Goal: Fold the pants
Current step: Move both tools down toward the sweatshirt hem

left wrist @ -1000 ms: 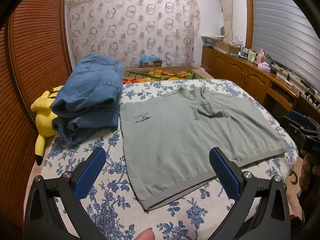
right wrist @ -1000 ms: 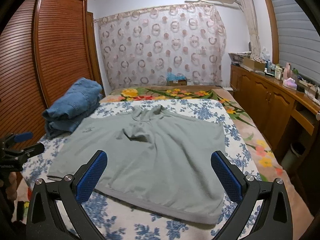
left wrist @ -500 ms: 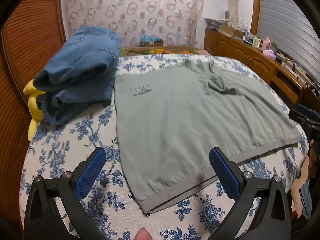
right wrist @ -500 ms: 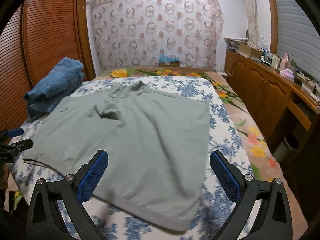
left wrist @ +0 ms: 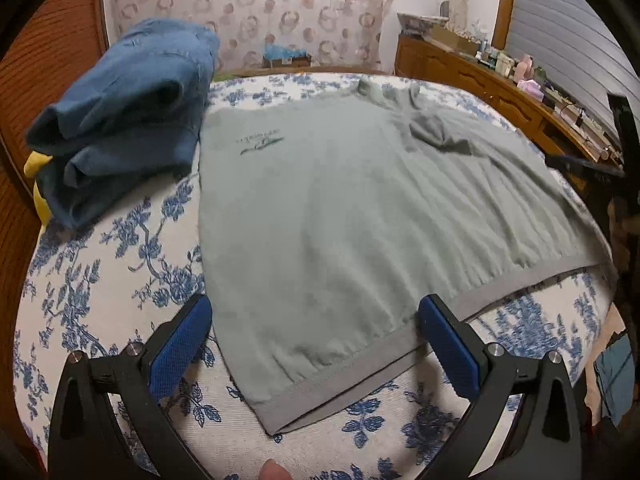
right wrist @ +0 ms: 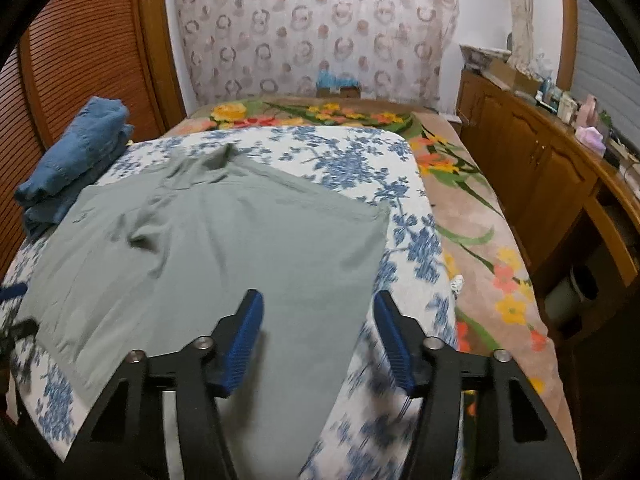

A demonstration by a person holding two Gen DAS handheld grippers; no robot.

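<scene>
Grey-green garment (left wrist: 360, 216) lies flat on the floral bedspread (left wrist: 112, 264) — approach step: left gripper (left wrist: 316, 344) wide, right gripper (right wrist: 316, 336) just narrowing, both empty — next, pinch hem corners.

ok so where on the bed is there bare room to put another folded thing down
Bare blue-flowered bedspread lies on the left between the stacked blue denim and the left gripper. A narrower strip runs right of the flat grey-green garment; beyond it is the orange-flowered blanket. The middle and left rear corner are taken.
</scene>
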